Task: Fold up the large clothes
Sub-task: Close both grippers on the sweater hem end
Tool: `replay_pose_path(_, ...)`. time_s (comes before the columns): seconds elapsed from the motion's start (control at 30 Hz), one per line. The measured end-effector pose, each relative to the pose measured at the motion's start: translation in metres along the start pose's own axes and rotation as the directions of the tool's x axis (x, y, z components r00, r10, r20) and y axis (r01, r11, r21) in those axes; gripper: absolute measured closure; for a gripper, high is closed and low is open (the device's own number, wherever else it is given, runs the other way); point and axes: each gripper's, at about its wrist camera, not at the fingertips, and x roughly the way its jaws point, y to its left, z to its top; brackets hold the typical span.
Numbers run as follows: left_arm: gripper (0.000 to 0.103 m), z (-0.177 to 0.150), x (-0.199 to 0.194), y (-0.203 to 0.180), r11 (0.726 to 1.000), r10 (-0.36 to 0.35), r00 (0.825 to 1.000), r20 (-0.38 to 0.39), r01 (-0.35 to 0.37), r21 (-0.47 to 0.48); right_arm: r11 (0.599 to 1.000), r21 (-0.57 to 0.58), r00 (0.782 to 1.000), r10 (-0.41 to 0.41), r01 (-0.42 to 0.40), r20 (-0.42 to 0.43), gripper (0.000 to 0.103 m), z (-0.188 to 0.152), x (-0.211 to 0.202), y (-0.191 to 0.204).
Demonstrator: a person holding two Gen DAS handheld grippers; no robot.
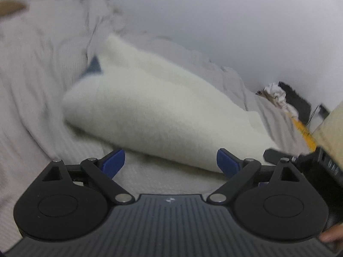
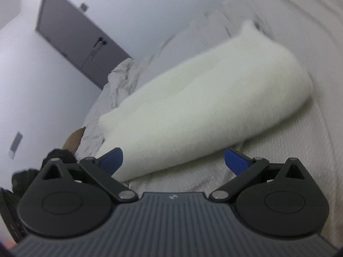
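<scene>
Room: a bedroom with pale walls and a grey flat door [image 2: 83, 40] far back.
Surface: a bed with a light ribbed bedspread [image 1: 160, 184], rumpled and bunched up toward the wall.
Task's thing: a big fluffy cream-white garment [image 1: 154, 107] lies on the bed, already folded into a long thick bundle [image 2: 210, 98]. It rests flat on the bedspread, right in front of both tools.
Left tool: the left tool [image 1: 171, 162] has its blue pads spread wide. Nothing is between them; the near edge of the bundle sits just past the tips.
Right tool: the right tool [image 2: 174, 160] is spread wide too. The near corner of the bundle reaches in beside its left pad, but the pads do not squeeze it.
Step in hand: I think one fold is laid down and both tools are let go of the cloth.
Next move: probably take hold of one end of the bundle with both tools and bring it over to the other end. The cloth is thick and soft, so the pads need a deep bite.
Hard to see: both pictures are blurry. Sleeves, collar and layers cannot be told apart. A small dark blue patch [image 1: 94, 66] peeks from behind the bundle; I cannot tell what it is. The stuff in the far corner [image 1: 278, 98] is too small to name.
</scene>
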Motion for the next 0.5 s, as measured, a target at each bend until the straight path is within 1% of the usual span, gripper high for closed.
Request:
replay_pose_path(0.07, 0.008, 0.001, 0.013, 0.012, 0.996, -0.037, 0.999, -0.036, 0.034, -0.086, 0.998, 0.066, 1.000, -0.001, 0.002, -0.013, 0.000, -0.001, 0.008, -0.007)
replay_pose_path(0.13, 0.009, 0.003, 0.027, 0.025, 0.983, -0.064, 0.995, -0.077, 0.049, -0.178, 0.991, 0.131, 1.000, 0.016, -0.014, -0.017, 0.000, -0.003, 0.013, -0.015)
replay_pose_path(0.23, 0.009, 0.004, 0.046, 0.037, 0.964, -0.111, 0.987, -0.113, 0.079, -0.256, 0.977, 0.207, 0.999, 0.052, -0.049, -0.009, 0.000, -0.005, 0.021, -0.025)
replay_pose_path(0.3, 0.009, 0.008, 0.055, 0.044, 0.949, -0.122, 0.987, -0.107, 0.085, -0.304, 0.965, 0.254, 0.997, 0.071, -0.067, -0.006, 0.000, -0.010, 0.022, -0.031)
replay_pose_path(0.37, 0.009, 0.012, 0.062, 0.053, 0.928, -0.137, 0.987, -0.081, 0.099, -0.358, 0.951, 0.296, 0.996, 0.091, -0.085, -0.005, 0.000, -0.011, 0.028, -0.036)
replay_pose_path(0.4, 0.009, 0.015, 0.065, 0.058, 0.915, -0.139, 0.988, -0.069, 0.102, -0.391, 0.943, 0.319, 0.995, 0.100, -0.093, -0.005, 0.000, -0.012, 0.031, -0.039)
replay_pose_path(0.47, 0.009, 0.018, 0.070, 0.070, 0.880, -0.159, 0.986, -0.051, 0.118, -0.460, 0.928, 0.356, 0.993, 0.120, -0.110, -0.007, 0.000, -0.012, 0.039, -0.043)
replay_pose_path(0.5, 0.009, 0.019, 0.071, 0.076, 0.859, -0.170, 0.985, -0.030, 0.133, -0.494, 0.919, 0.375, 0.991, 0.133, -0.121, -0.006, 0.000, -0.012, 0.044, -0.045)
